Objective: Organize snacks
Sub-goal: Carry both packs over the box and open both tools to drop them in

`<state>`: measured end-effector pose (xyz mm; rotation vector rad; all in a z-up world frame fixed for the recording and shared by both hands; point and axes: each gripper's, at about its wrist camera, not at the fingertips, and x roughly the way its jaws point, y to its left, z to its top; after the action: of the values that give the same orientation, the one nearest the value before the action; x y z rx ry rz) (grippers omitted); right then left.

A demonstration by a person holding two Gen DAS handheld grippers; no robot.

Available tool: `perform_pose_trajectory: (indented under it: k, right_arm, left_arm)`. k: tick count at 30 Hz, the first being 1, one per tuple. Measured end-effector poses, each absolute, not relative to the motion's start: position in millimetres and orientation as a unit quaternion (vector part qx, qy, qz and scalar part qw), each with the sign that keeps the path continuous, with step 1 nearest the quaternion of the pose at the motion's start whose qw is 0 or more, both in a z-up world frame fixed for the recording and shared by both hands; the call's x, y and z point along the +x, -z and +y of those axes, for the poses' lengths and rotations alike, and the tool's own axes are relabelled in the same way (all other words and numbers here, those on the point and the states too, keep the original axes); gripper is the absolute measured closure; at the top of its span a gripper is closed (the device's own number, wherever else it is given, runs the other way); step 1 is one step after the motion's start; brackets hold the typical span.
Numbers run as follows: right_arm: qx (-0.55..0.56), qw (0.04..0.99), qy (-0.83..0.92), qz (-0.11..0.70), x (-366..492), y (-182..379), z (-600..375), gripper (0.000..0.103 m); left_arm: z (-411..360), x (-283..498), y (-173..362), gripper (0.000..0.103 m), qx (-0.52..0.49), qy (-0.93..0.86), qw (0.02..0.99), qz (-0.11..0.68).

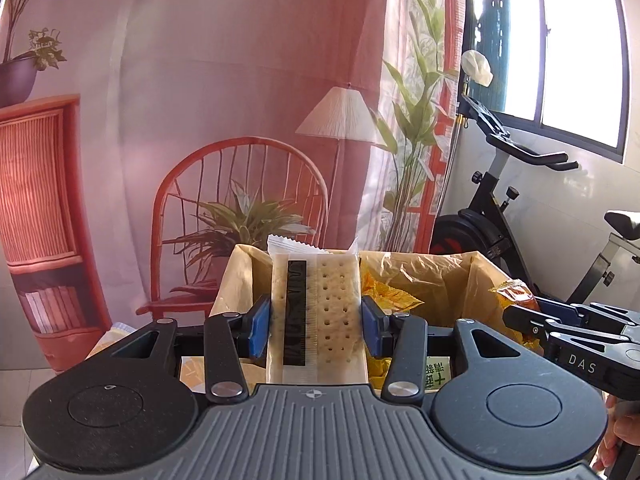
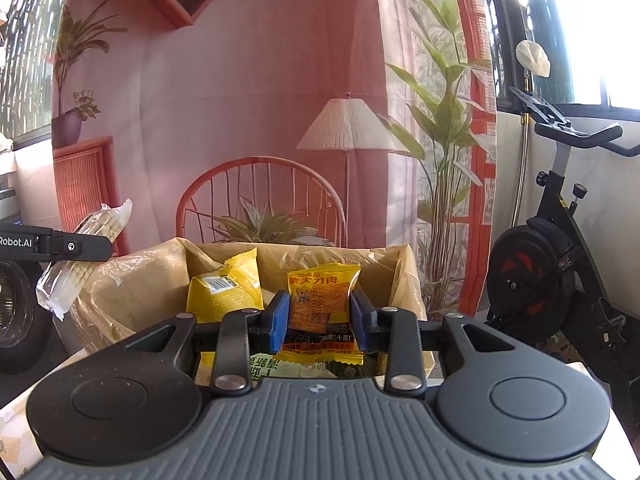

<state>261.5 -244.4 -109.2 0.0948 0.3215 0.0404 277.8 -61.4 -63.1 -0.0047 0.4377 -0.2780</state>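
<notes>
My left gripper [image 1: 316,322] is shut on a clear-wrapped cracker pack [image 1: 320,304], its blue pads pressing both long sides, held up in front of a cardboard box [image 1: 452,280] lined with plastic. My right gripper [image 2: 320,324] is shut on a small yellow-orange snack packet [image 2: 322,300] above the same box [image 2: 408,276]. A yellow snack bag [image 2: 224,292] leans inside the box at the left. The right wrist view shows the left gripper's arm and its cracker pack [image 2: 84,256] at the left edge. In the left wrist view the right gripper with its orange packet [image 1: 516,296] sits at the right edge.
A printed backdrop [image 1: 248,120] with a chair, lamp and plants hangs behind the box. A black exercise bike [image 2: 560,248] stands at the right by a window. A green-lettered packet [image 2: 280,368] lies below the right gripper. A hand [image 1: 618,432] shows at the lower right.
</notes>
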Motion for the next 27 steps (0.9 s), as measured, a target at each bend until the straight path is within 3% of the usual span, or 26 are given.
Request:
perform_pose_trajectory:
  k: [4, 8, 18, 27]
  right_arm:
    - [0.077, 0.978, -0.014, 0.193, 276, 117, -251, 0.065]
    - [0.093, 0.977, -0.012, 0.192, 267, 120, -256, 0.053]
    - [0.138, 0.978, -0.057, 0.148, 208, 108, -255, 0.052]
    - [0.169, 0.974, -0.029, 0.146, 163, 135, -248, 0.052]
  left_arm:
    - [-69, 295, 72, 0.049, 0.003, 0.140, 0.963, 0.231]
    - [-56, 291, 73, 0.043, -0.017, 0.143, 0.962, 0.231]
    - [-4, 251, 67, 0.044, -0.022, 0.148, 0.956, 0.253]
    - [53, 219, 81, 0.044, 0.005, 0.123, 0.953, 0.277]
